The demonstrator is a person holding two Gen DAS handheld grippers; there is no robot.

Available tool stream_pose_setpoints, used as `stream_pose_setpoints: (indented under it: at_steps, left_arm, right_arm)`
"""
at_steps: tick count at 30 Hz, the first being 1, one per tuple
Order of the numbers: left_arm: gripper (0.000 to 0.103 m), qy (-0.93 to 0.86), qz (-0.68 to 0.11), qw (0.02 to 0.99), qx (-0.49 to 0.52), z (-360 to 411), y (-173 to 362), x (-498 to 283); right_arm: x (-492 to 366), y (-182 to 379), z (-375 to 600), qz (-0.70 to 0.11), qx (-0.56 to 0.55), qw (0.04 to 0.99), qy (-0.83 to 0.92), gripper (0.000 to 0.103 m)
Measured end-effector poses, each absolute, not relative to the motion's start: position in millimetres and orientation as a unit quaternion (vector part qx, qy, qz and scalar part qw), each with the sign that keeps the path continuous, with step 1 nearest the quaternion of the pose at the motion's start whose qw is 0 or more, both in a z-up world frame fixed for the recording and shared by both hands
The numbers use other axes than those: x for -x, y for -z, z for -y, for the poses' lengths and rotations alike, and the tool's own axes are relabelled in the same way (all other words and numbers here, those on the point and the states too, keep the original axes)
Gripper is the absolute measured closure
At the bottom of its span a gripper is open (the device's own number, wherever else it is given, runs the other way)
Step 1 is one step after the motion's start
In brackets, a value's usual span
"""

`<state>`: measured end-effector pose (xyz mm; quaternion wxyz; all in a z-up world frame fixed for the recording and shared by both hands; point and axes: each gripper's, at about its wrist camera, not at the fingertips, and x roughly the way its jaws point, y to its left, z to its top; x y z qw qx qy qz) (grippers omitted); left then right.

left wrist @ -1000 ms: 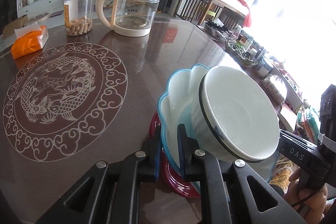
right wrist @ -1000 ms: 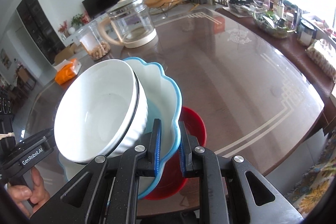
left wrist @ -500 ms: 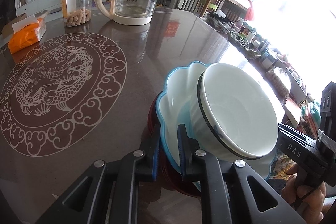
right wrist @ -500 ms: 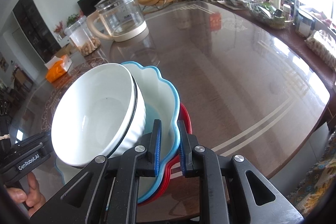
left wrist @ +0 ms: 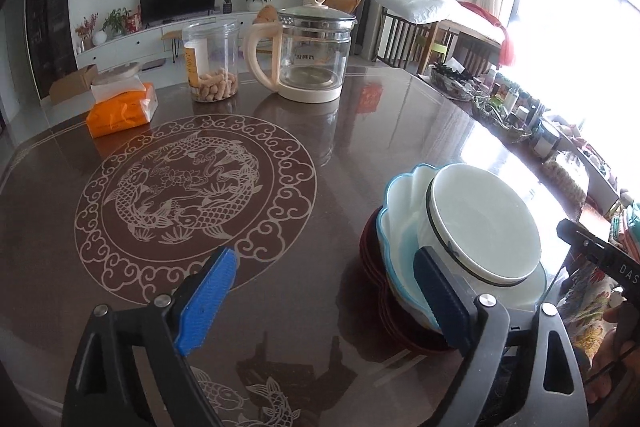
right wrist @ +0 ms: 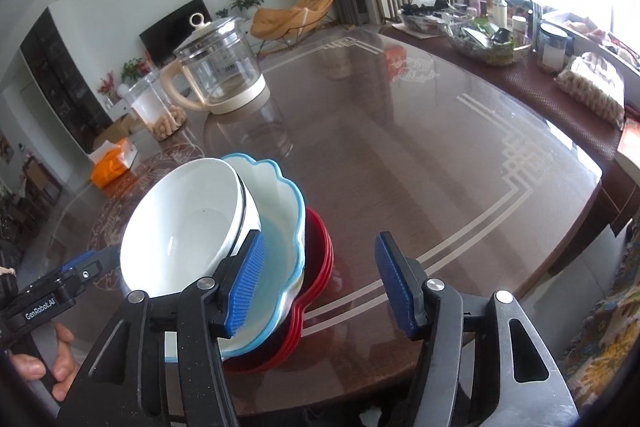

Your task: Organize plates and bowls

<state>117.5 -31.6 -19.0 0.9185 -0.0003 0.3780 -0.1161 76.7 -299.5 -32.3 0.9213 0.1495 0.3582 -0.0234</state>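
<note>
Left gripper (left wrist: 320, 295): jaws spread wide, holding nothing, its right pad just beside the stacked dishes. Right gripper (right wrist: 320, 283): likewise spread wide and empty, its left pad in front of the same stack.

The stack stands near the table (right wrist: 420, 163) edge. On top sits a white bowl (left wrist: 484, 223), glossy, with a thin dark band below its rim (tilted, not level). It rests in a blue-edged scalloped bowl (right wrist: 280, 211), pale blue inside. Beneath lie red scalloped plates (right wrist: 318, 247), several, nested.
</note>
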Motion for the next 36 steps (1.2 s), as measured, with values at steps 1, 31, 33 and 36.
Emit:
stream_pose_setpoints:
  at_steps: [1,31,33,36]
  left_arm:
    - [0.010,0.108,-0.370,0.922,-0.024,31.8,14.3,-110.2]
    - [0.004,0.069,-0.376,0.923,-0.045,15.7,-29.5,22.5]
    - [0.004,0.065,-0.381,0.921,-0.045,15.1,-29.5,22.2]
    - [0.004,0.060,-0.390,0.918,-0.045,14.6,-26.8,18.9]
  right_arm:
    - [-69.1,26.3,298.9,-0.350,-0.147,0.924,0.032,0.036]
    - [80.4,-16.3,188.1,-0.343,-0.066,0.933,0.082,0.025]
    - [80.8,-16.1,186.2,-0.344,-0.063,0.933,0.081,0.025]
    - [81.5,-17.6,183.9,-0.343,-0.057,0.934,0.084,0.025]
